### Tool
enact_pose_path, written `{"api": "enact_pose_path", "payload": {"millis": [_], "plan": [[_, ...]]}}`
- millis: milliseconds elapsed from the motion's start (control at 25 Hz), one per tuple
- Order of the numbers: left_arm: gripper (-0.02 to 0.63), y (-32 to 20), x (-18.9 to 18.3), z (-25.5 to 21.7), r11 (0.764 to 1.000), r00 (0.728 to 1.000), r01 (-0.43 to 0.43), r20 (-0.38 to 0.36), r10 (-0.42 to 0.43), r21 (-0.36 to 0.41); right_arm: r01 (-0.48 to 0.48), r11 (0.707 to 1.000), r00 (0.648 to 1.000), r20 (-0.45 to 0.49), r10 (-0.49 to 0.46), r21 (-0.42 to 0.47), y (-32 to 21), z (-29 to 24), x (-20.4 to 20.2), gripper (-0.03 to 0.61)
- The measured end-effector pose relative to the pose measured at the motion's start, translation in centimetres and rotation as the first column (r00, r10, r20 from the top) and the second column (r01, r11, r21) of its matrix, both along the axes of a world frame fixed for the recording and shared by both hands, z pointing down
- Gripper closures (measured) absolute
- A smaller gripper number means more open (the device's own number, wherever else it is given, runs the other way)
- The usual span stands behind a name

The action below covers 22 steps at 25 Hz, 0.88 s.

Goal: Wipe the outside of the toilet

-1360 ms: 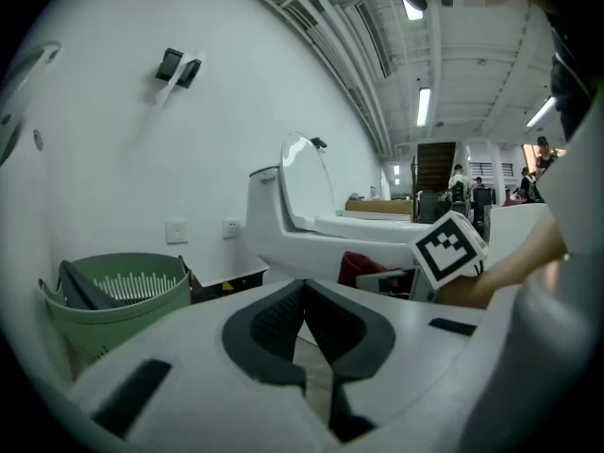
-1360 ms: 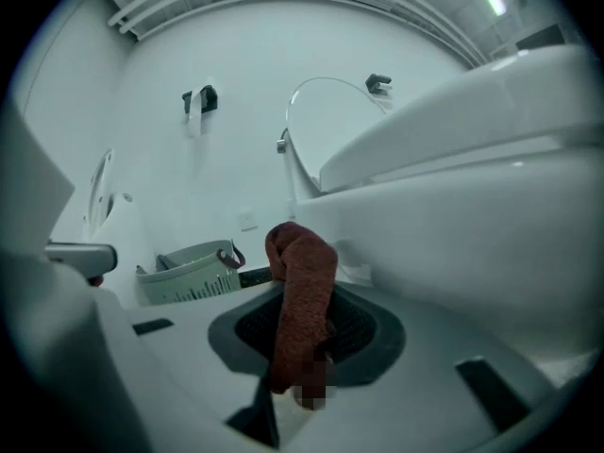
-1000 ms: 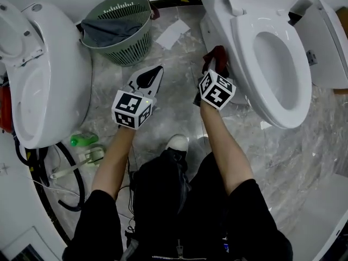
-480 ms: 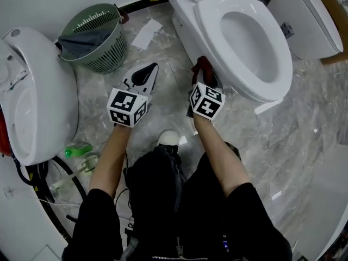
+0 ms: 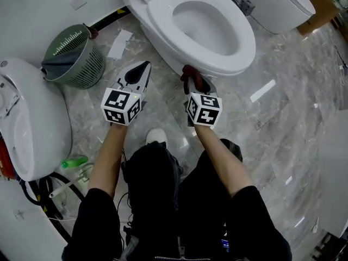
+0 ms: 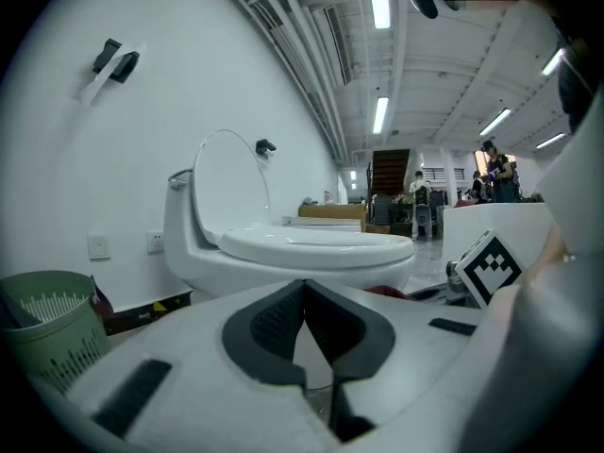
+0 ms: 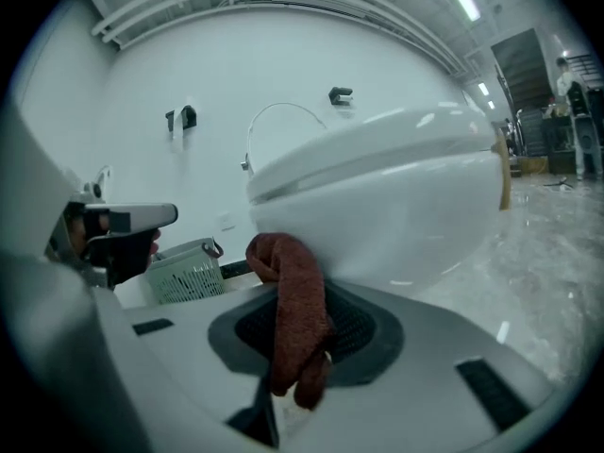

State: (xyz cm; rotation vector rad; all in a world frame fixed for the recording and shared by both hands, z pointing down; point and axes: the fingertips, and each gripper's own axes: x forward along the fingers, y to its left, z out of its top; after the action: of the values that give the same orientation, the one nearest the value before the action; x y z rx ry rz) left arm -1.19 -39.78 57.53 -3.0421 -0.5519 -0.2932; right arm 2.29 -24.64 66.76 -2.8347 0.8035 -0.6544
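Observation:
A white toilet [image 5: 163, 39] with its seat down and lid up stands ahead of me, also seen in the left gripper view as the toilet [image 6: 283, 248] and in the right gripper view as its bowl [image 7: 396, 215]. My right gripper [image 5: 191, 76] is shut on a dark red cloth [image 5: 190, 74], and the cloth [image 7: 294, 300] presses against the bowl's outer wall below the rim. My left gripper [image 5: 139, 69] is shut with nothing in it and hovers over the floor to the left of the bowl; its pads [image 6: 283, 319] meet.
A green waste basket [image 5: 73, 53] stands at the left by the wall. Another white toilet [image 5: 27, 124] lies at the far left, with a green bottle [image 5: 73, 162] and black cables [image 5: 41, 192] beside it. A third white fixture [image 5: 277, 1] sits at top right. My shoe [image 5: 156, 136] is below.
The view has swung, so the toilet now sits higher and more to the left. My right gripper has carried the cloth along the bowl's outer wall toward its front. The left gripper stayed shut.

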Motion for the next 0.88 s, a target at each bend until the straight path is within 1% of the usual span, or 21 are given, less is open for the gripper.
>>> {"api": "enact_pose_path", "payload": {"millis": [120,200,280,360,520,720,880], "plan": [[0.606,3.1,0.3,-0.7,0.999,0.999,-0.038,-0.010,0.038,0.013,0.036,0.999,0.999,-0.019,-0.036,-0.001,3.0,-1.2,-0.6,0.492],[0.606,4.8,0.3,-1.1,0.998,0.998,-0.054,-0.016,0.054,0.019,0.083,0.996,0.996,-0.043,-0.084,-0.022,4.8,-2.0,-0.8,0.492],[0.606,6.1,0.2,-1.3,0.998,0.998,-0.060,-0.017,0.061,0.022,0.134,0.990,0.989,-0.064,-0.137,-0.049,6.4,-2.5,-0.9,0.492],[0.606,7.2,0.2,-1.6,0.998,0.998,-0.061,-0.014,0.062,0.023,0.167,0.984,0.983,-0.063,-0.170,-0.054,8.0,-2.7,-0.8,0.492],[0.606,8.7,0.2,-2.2,0.998,0.998,-0.059,-0.005,0.060,0.032,0.167,0.985,0.984,-0.049,-0.170,-0.048,11.5,-3.2,0.0,0.492],[0.606,10.7,-1.0,-3.0,0.997,0.998,-0.056,0.004,0.056,0.044,0.167,0.981,0.985,-0.029,-0.171,-0.100,15.0,-3.5,1.4,0.492],[0.606,12.5,-1.1,-3.3,0.997,0.999,-0.053,0.002,0.053,0.047,0.157,0.981,0.986,-0.041,-0.162,-0.118,16.8,-4.0,3.2,0.492]]}}
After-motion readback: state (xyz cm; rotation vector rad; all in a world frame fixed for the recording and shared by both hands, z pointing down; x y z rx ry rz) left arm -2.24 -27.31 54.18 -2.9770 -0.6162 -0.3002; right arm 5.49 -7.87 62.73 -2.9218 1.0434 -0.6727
